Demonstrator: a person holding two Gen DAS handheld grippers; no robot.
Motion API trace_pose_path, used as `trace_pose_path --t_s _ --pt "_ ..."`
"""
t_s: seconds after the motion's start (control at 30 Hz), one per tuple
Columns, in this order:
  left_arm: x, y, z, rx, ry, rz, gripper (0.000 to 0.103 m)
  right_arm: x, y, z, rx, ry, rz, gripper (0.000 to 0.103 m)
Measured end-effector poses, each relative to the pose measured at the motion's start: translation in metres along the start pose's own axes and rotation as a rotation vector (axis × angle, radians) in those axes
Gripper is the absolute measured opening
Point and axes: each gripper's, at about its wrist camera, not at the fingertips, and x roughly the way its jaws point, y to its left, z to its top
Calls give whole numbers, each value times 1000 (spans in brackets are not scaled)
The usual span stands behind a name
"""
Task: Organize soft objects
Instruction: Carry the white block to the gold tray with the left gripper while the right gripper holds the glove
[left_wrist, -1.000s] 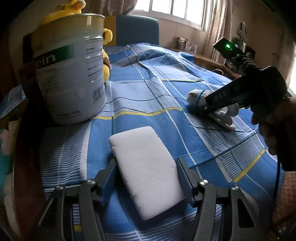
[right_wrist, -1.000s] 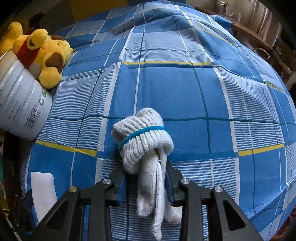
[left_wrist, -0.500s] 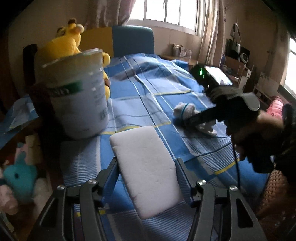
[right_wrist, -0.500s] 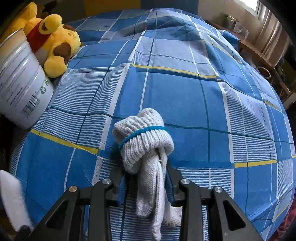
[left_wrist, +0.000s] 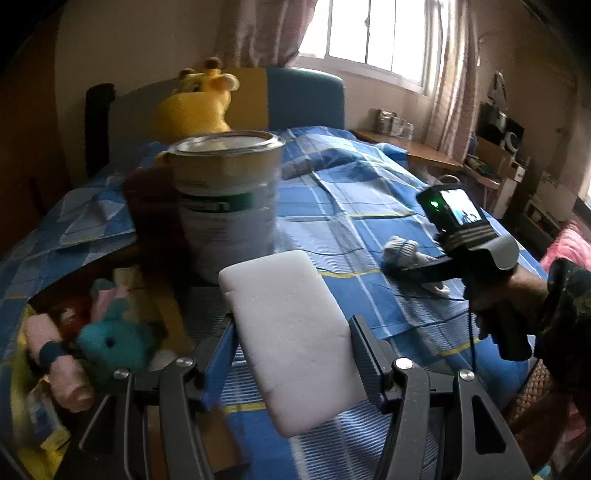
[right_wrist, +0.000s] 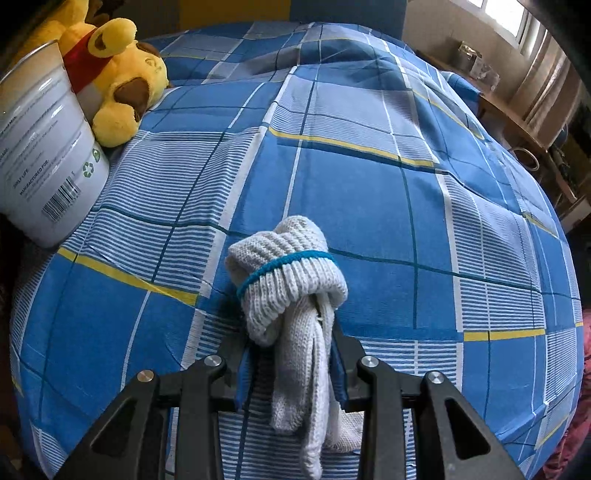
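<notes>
My left gripper (left_wrist: 293, 354) is shut on a white foam sponge (left_wrist: 291, 332), held up in the air above the blue checked bedspread (left_wrist: 351, 206). A rolled pair of white knitted gloves with a blue band (right_wrist: 291, 291) lies on the bedspread (right_wrist: 369, 184), and my right gripper (right_wrist: 291, 365) is shut on their lower part. The left wrist view shows the same gloves (left_wrist: 402, 251) at the right, under the right gripper (left_wrist: 417, 275) held by a hand (left_wrist: 517, 291).
A tall white tin (left_wrist: 225, 199) stands left of the sponge, with a yellow plush toy (left_wrist: 199, 103) behind it. The tin (right_wrist: 44, 158) and plush (right_wrist: 118, 81) sit far left in the right wrist view. Lower left, a box holds a teal plush (left_wrist: 114, 343) and pink rolls (left_wrist: 55, 354).
My left gripper rose with the sponge and swung left, bringing the box of soft toys into view. The right gripper stays shut on the gloves, tilted slightly.
</notes>
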Motion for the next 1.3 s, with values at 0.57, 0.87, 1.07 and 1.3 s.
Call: trace_pose_path --t_s 0.57,0.87,1.07,1.3 --pt "-22 67 -13 -100 9 135 61 -1 5 -1 -23 -8 -16 34" --pt "-38 128 -37 -198 31 209 61 -1 5 -1 -27 -9 -20 34" --pt "-69 188 -60 -341 14 264 61 -2 6 -1 -33 -10 -26 34" --pt "-75 206 -83 -388 24 224 61 -2 7 0 -39 -11 -30 34"
